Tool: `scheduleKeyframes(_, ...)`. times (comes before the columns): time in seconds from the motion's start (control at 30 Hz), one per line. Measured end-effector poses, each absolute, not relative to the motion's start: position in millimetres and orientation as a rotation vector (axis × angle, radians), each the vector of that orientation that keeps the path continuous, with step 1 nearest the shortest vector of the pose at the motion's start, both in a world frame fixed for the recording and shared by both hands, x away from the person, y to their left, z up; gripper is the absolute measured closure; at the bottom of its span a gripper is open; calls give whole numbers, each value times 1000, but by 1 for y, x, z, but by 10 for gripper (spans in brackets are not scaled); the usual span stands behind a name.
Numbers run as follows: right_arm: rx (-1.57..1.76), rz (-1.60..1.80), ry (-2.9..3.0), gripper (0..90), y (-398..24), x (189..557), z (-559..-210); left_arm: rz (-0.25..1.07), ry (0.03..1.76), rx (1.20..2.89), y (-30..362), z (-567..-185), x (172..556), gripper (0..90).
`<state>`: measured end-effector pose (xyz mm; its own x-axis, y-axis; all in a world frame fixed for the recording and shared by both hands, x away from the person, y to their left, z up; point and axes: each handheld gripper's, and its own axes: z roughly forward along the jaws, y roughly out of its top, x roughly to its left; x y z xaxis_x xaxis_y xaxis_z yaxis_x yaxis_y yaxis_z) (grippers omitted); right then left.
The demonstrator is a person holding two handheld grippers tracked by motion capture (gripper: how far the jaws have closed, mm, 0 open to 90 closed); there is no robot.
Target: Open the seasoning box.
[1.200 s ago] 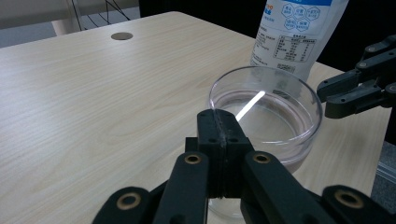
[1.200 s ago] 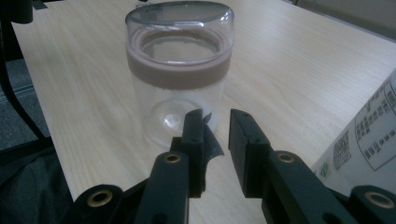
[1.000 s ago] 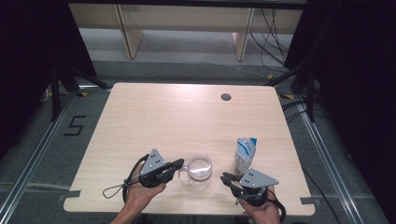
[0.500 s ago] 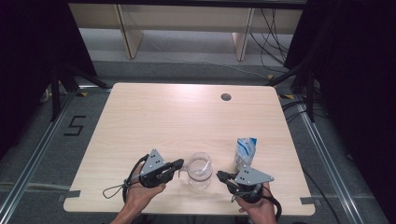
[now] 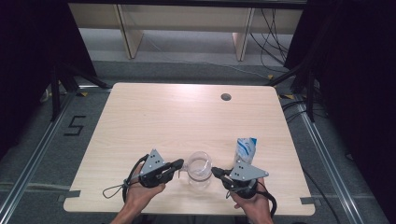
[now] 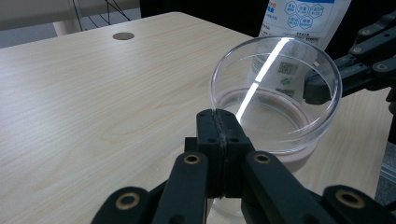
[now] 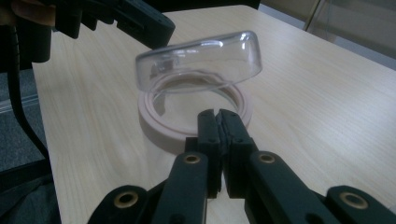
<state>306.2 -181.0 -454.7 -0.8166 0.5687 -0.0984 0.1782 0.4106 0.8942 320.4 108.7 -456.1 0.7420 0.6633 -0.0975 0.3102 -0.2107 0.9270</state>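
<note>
Clear plastic makes up the lid [image 7: 201, 58], a shallow round dish shape that sits tilted just above a pale pink ring [image 7: 154, 123]. The ring lies on the wooden table [image 5: 187, 116], near the front edge between the two hands. Seen from above, lid and ring overlap as one see-through round shape. The left gripper [image 6: 218, 116] has its jaws pressed flat together on the near rim of the lid, pinching the thin wall. In the right gripper view that same gripper comes in from the upper left and holds the raised side of the lid. The right gripper [image 7: 216, 114] has just been closing its jaws, and they now meet with nothing visible between them. Its tips lie at the near edge of the pink ring, below the lid, and I cannot tell whether they touch it. In the high view the two grippers point at each other from either side of the lid, each held in a hand that comes in from the bottom. A blue and white pouch [image 5: 245, 149] stands upright just behind the right gripper, near the lid. Farther back on the table, well apart from all this, is a small round hole [image 5: 226, 97].
</note>
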Motion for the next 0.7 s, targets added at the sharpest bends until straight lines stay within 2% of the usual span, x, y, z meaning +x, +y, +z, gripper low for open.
scheduleKeyframes(0.2, 645, 1379, 2290, 883, -177, 307, -453, 386, 764, 1799, 109, -457, 321, 862)
scheduleKeyframes(0.37, 645, 1393, 2278, 886, -175, 308, -452, 393, 781, 1782, 112, -454, 321, 795)
scheduleKeyframes(0.4, 615, 1388, 2289, 886, -175, 310, -450, 401, 782, 1778, 116, -450, 319, 745)
scheduleKeyframes(0.5, 623, 1389, 2275, 886, -175, 310, -449, 388, 769, 1780, 119, -448, 318, 659)
scheduleKeyframes(0.53, 619, 1394, 2276, 886, -175, 310, -449, 394, 770, 1780, 120, -447, 317, 659)
scheduleKeyframes(0.6, 626, 1396, 2271, 886, -174, 310, -447, 408, 769, 1804, 122, -447, 314, 575)
scheduleKeyframes(0.63, 619, 1404, 2264, 886, -174, 310, -446, 407, 769, 1811, 122, -448, 312, 575)
scheduleKeyframes(0.7, 622, 1402, 2272, 886, -174, 309, -443, 406, 779, 1825, 122, -451, 309, 506)
